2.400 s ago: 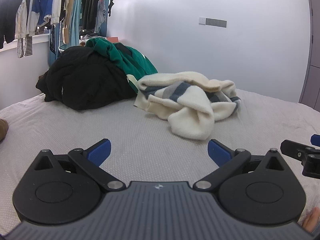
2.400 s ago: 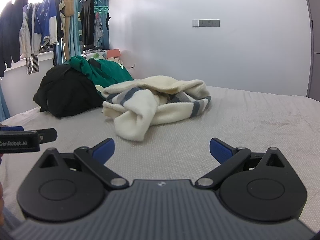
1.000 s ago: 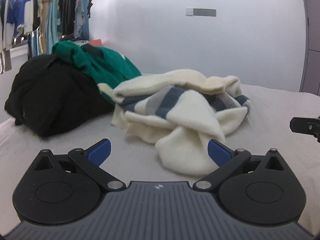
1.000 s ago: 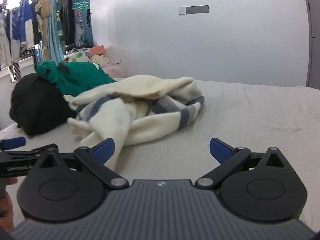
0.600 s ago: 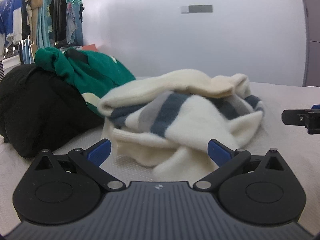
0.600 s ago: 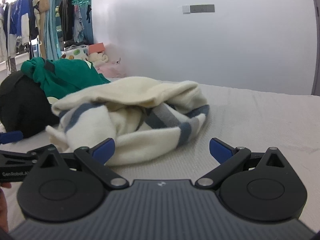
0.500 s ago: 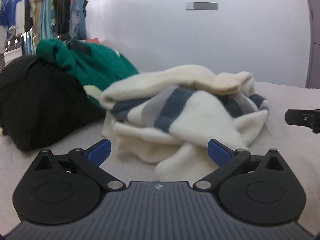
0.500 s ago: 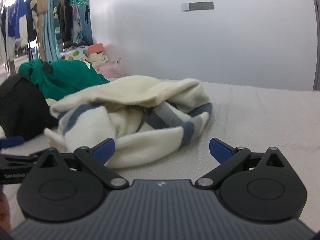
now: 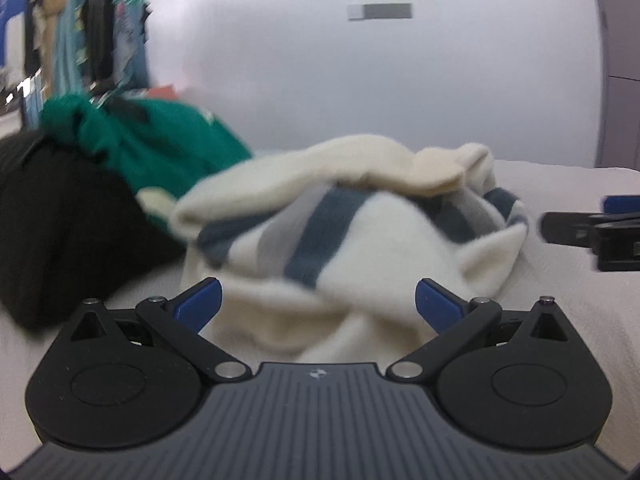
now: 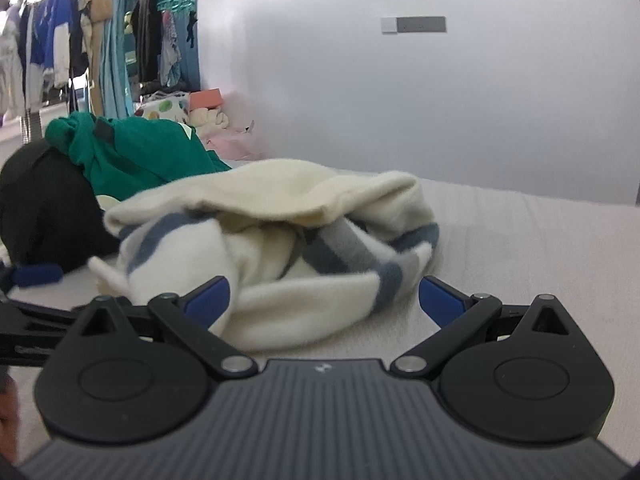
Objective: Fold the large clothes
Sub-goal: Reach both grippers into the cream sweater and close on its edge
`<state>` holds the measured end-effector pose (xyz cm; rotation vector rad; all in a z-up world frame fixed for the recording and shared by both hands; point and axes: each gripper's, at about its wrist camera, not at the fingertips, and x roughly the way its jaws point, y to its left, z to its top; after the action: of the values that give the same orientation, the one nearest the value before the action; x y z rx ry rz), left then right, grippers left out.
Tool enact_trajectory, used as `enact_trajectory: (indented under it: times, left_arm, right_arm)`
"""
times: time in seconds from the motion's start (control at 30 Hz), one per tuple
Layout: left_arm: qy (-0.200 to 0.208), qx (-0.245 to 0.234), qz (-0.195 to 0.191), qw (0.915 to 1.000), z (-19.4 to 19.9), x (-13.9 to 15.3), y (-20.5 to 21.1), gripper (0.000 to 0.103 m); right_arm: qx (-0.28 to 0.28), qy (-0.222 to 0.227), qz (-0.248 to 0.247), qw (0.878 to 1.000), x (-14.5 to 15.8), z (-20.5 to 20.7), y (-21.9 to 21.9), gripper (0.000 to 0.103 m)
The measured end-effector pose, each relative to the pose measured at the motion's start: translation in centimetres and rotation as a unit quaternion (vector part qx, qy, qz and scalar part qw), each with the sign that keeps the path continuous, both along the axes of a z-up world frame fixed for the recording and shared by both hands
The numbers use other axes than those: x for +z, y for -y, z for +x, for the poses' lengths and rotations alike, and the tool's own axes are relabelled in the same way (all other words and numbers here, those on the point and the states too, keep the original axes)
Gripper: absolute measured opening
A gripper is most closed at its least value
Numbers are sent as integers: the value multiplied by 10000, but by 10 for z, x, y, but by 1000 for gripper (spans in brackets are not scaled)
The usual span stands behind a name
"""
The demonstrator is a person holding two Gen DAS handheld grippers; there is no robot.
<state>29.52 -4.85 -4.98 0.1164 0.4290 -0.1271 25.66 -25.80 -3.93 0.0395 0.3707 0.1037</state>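
Nothing is folded yet: from the left, a black garment (image 10: 44, 216) and a green sweatshirt (image 10: 136, 152) sit heaped on the bed (image 10: 540, 240), then the cream striped fleece (image 10: 280, 240) lies crumpled mid-bed. Left gripper (image 9: 318, 300) and right gripper (image 10: 324, 296) both gape wide, empty (just short of the fleece).

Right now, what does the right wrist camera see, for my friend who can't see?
A crumpled cream fleece garment with blue-grey stripes lies on the pale bed, before the right gripper's open jaws. Behind sit green and black clothes.
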Motion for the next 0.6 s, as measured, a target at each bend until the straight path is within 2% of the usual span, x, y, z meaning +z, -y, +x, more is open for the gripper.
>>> enact_trajectory:
  times: [0.1,0.17,0.33,0.47,0.53,0.6]
  left_arm:
    - [80,-67,-42,9999,27,7,3,103]
    - [168,-131,56,9998,48,10,9,103]
    - [124,-350,319,9988,102,10,26,100]
    - [5,-369,480,9982,138,-1,34,92]
    - [32,-314,407,9987,151,-2,33,88]
    - [109,-194,328,9992,162,0,31,73]
  right_arm:
    - [74,54,-81,9999,-1,26,-3,92]
    - [85,31,-167,9998,-5,48,-5,77]
    - [112,-93,-211,9997,-16,100,-17,58]
    - [80,-212,-297,9993,-26,136,-28,47]
    - [49,-191,-209,9996,-29,153,-32,47]
    - [51,-87,-18,9999,-28,165,-31,47]
